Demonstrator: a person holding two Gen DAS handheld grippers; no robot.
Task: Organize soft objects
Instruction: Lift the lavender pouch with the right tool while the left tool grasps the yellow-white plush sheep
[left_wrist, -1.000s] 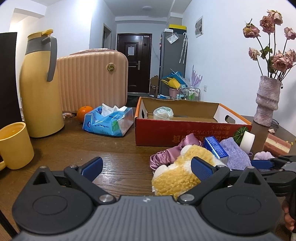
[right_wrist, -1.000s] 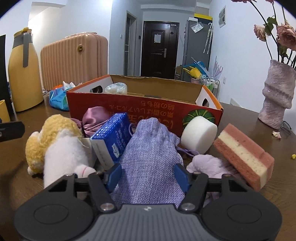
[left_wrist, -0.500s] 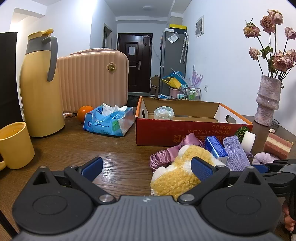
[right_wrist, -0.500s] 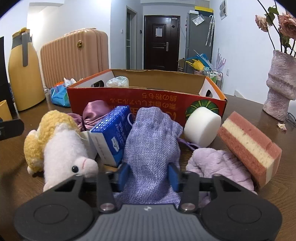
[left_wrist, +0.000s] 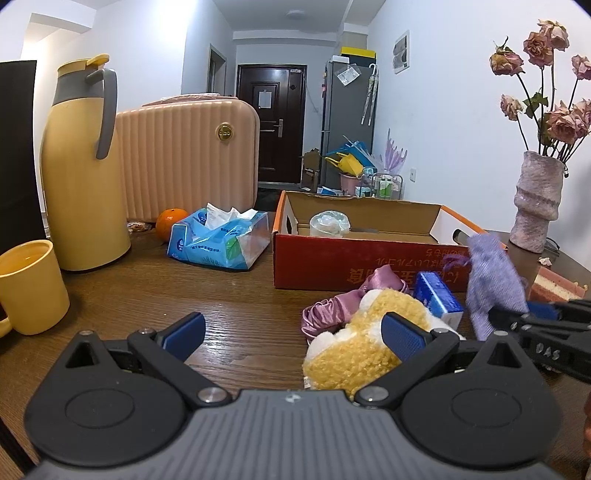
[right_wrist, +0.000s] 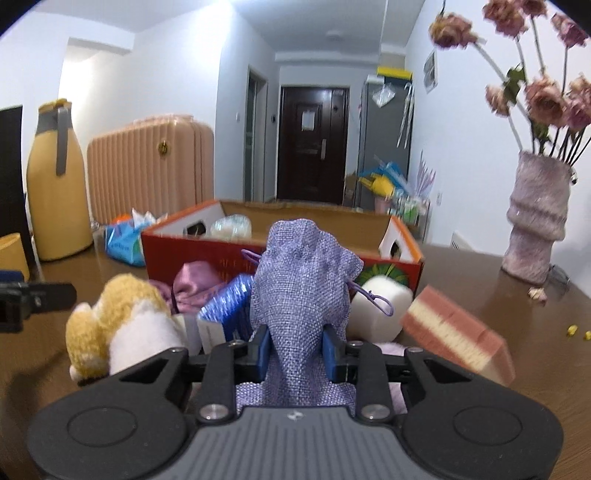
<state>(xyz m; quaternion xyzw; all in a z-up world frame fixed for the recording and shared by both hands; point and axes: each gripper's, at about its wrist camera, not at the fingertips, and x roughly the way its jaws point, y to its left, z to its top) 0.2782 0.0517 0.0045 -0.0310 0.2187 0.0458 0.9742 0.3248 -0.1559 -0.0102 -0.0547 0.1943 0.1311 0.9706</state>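
Your right claw (right_wrist: 295, 349) is closing on the lilac drawstring pouch (right_wrist: 301, 280) — pads pressing its lower part, pouch standing upright before the red cardboard box (right_wrist: 280, 258). Your left claw (left_wrist: 291, 332) is hanging open over the desk (left_wrist: 229, 302), gripping nothing — plush toy (left_wrist: 354, 350) just beside its right finger.

A home, seen from a wooden table (left_wrist: 229, 295) in a living space. A hallway leads to a dark entry door (left_wrist: 272, 122), with a grey fridge (left_wrist: 347, 118) beside it. On the table stand a yellow thermos (left_wrist: 79, 166), a mug (left_wrist: 31, 286), a tissue pack (left_wrist: 218, 240), an orange (left_wrist: 170, 218) and a vase (left_wrist: 539, 199) of dried roses. A pink suitcase (left_wrist: 188, 158) stands behind.
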